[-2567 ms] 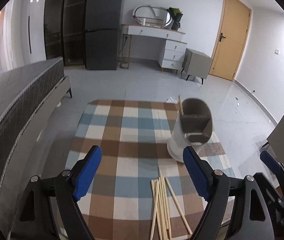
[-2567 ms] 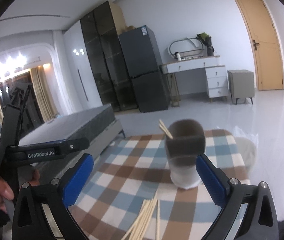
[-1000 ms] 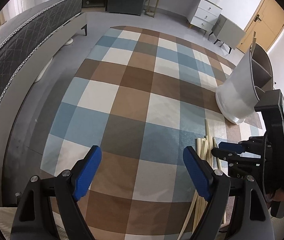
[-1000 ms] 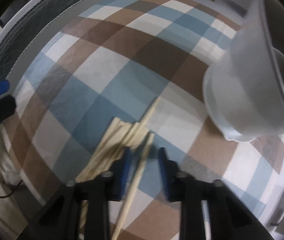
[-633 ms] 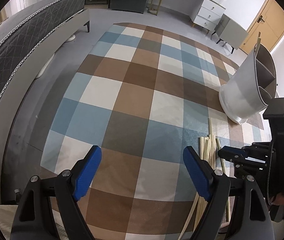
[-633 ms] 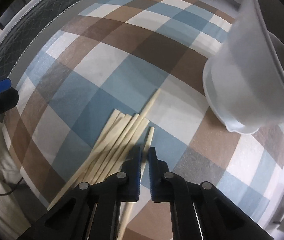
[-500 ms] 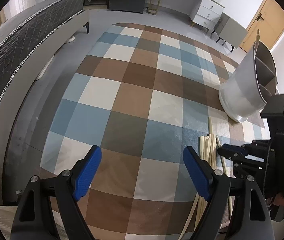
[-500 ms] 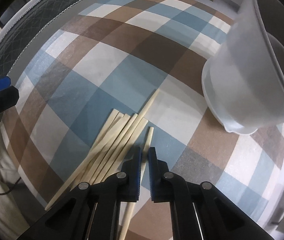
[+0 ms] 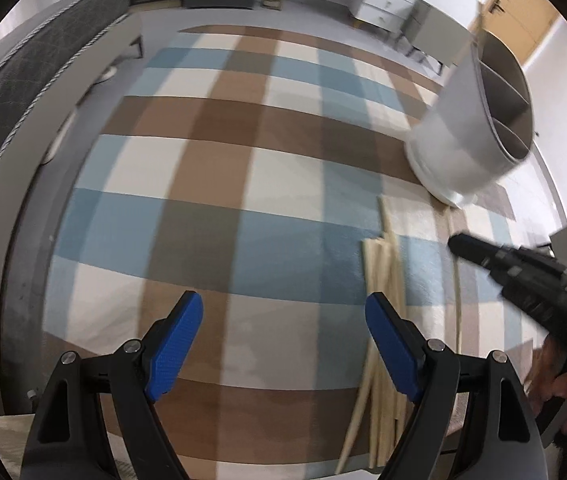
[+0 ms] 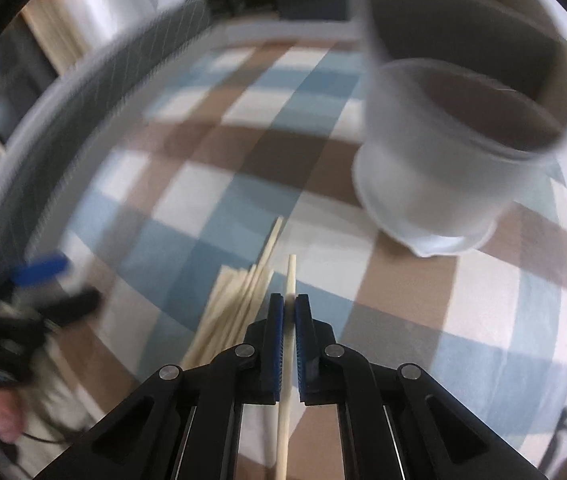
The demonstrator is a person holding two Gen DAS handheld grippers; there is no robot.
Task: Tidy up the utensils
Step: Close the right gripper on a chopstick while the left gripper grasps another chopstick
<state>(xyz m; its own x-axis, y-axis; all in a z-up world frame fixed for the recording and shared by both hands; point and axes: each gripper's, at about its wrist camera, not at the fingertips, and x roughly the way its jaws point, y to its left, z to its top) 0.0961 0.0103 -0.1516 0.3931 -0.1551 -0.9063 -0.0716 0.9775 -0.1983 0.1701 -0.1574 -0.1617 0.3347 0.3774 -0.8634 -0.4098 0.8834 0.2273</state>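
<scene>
Hovering my left gripper (image 9: 283, 340) with its jaws wide and empty over the checked tabletop (image 9: 211, 168), I am leaving the loose pale wooden chopsticks (image 9: 383, 280) lying. My right gripper (image 10: 289, 316) is clamping one slender pale wooden chopstick (image 10: 290, 276), pointing lengthwise toward the white divided utensil holder (image 10: 443, 152) ahead and to its right.

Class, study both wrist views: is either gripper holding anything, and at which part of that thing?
The right gripper is shut on one chopstick, pinched partway along its shaft, with a short length sticking out ahead. The left gripper is open and holds nothing.
</scene>
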